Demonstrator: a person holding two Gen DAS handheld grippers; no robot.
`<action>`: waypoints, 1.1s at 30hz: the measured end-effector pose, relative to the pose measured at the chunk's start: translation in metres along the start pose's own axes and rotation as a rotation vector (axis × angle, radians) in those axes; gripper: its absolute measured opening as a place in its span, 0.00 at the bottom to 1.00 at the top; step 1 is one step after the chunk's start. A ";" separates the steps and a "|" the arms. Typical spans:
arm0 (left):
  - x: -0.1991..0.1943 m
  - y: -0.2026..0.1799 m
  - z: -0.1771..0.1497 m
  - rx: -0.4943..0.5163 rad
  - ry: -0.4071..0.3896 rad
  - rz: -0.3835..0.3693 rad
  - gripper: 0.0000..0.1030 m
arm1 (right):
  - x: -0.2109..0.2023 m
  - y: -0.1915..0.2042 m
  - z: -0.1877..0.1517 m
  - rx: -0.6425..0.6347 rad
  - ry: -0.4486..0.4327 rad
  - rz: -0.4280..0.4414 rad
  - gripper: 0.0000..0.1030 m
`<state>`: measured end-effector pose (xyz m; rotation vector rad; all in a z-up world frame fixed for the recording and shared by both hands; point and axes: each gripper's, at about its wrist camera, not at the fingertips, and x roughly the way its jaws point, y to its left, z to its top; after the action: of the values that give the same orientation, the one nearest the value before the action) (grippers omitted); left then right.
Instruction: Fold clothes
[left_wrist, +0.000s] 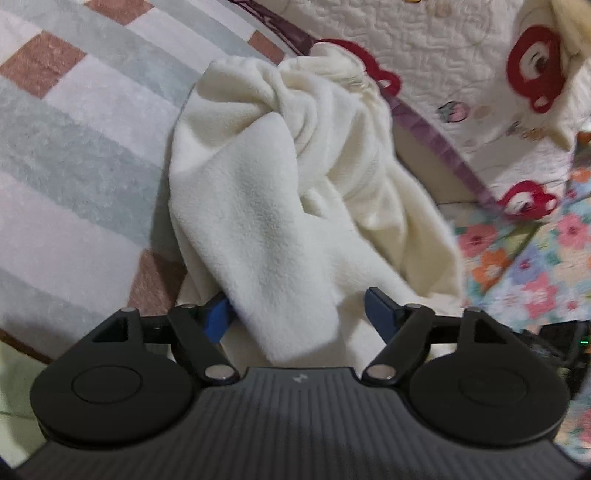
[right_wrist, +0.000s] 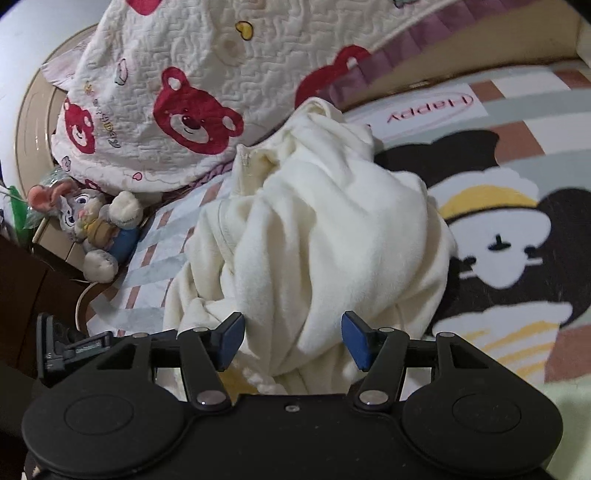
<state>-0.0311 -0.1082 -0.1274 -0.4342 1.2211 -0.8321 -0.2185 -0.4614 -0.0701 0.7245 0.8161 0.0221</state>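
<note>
progress: early – nothing folded yet | fleece top (left_wrist: 280, 192) – crumpled heap on bed blanket (left_wrist: 74, 155), quilt (right_wrist: 177, 74) at 12 | left hand-held gripper (left_wrist: 295, 314) & right hand-held gripper (right_wrist: 293, 339): both released, cloth loose btwn pads | todo: spread flat, fold

A plush bedspread (left_wrist: 74, 147) in pale grey, white and brown-pink checks covers the bed; in the right wrist view it carries a large cartoon figure (right_wrist: 495, 236) and the word "Happy". Beyond the bedspread lies a quilted cream pillow (right_wrist: 177, 92) printed with red bears and edged with a purple frill. Left of that pillow a stuffed toy (right_wrist: 99, 229) lies. A floral quilt (left_wrist: 535, 251) lies beside the bedspread. Lighting is dim and indoor.
</note>
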 end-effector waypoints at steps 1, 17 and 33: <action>0.002 0.001 0.001 -0.001 -0.001 0.008 0.79 | 0.003 0.002 0.000 -0.003 0.007 0.009 0.62; -0.063 -0.024 0.016 0.370 -0.445 0.652 0.11 | 0.004 0.034 0.003 -0.203 -0.017 -0.075 0.62; -0.067 0.010 0.033 0.224 -0.435 0.660 0.11 | 0.015 0.031 0.005 -0.143 -0.018 -0.098 0.69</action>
<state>-0.0038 -0.0554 -0.0807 -0.0091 0.7741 -0.2737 -0.1973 -0.4366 -0.0594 0.5491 0.8234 -0.0139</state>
